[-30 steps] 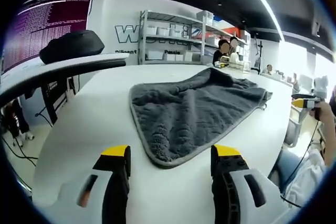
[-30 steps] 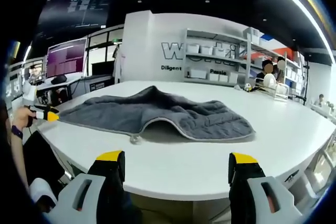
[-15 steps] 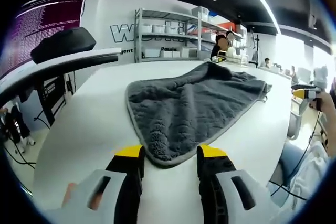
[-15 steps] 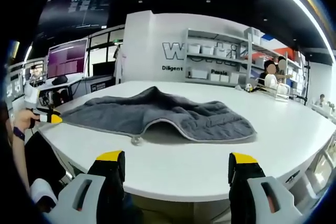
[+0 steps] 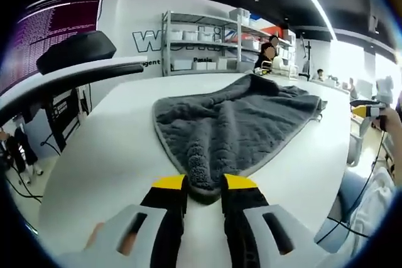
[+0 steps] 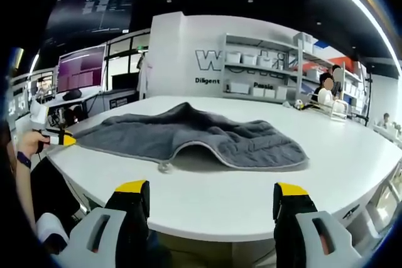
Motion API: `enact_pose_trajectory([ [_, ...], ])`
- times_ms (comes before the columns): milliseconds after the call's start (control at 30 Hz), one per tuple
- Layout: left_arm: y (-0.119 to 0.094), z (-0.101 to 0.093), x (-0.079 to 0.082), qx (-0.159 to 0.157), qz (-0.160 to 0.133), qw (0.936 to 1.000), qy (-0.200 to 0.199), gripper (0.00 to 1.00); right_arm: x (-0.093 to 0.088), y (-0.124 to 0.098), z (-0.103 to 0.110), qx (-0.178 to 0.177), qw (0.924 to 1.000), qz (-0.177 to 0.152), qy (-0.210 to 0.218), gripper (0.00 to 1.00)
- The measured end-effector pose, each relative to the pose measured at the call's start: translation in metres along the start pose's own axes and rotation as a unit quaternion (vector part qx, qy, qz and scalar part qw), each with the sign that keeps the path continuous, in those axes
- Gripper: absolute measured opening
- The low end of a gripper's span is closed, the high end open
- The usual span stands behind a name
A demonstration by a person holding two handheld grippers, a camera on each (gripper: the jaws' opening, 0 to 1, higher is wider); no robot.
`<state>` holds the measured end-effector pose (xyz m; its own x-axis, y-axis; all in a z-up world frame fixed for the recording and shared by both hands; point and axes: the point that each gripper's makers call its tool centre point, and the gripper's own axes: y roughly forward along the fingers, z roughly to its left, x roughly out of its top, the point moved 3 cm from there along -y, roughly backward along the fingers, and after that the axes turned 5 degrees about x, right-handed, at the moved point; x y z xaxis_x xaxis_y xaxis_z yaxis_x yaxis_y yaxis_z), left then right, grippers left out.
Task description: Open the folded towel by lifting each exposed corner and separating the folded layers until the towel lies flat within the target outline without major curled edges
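A dark grey towel (image 5: 239,120) lies rumpled and folded on the white table (image 5: 113,155). Its nearest corner sits between the yellow-tipped jaws of my left gripper (image 5: 204,185), which is shut on that corner. In the right gripper view the towel (image 6: 188,135) spreads across the table (image 6: 251,186), its front edge arched up a little off the surface. My right gripper (image 6: 210,196) hangs open before the table's near edge, apart from the towel, with nothing between its fingers. The left gripper (image 6: 61,138) touches the towel's left corner there. The right gripper (image 5: 364,110) appears at the far right of the left gripper view.
A black office chair back (image 5: 72,51) and a desk with a monitor (image 5: 53,26) stand to the left. Shelving with white boxes (image 5: 201,42) lines the back wall. People stand at the far end (image 6: 330,89). A hand and sleeve (image 6: 22,155) hold the left gripper.
My left gripper has moved forward to the towel's near corner and its jaws have closed in on it. The right gripper has stayed still and open.
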<state>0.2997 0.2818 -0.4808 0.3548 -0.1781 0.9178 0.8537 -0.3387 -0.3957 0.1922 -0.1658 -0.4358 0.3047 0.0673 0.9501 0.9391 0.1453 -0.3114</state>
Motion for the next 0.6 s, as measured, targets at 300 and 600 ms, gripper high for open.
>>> enact_pose_trajectory([
  [300,-0.001,-0.003,0.000,-0.008,0.004,0.9999,0.006,0.13,-0.002,0.001,0.000,0.002,1.0000,0.002,0.000,0.82],
  [600,-0.012,0.009,-0.003,0.027,0.018,0.9994,0.016,0.09,-0.003,0.000,-0.001,0.000,1.0000,0.003,0.001,0.82],
])
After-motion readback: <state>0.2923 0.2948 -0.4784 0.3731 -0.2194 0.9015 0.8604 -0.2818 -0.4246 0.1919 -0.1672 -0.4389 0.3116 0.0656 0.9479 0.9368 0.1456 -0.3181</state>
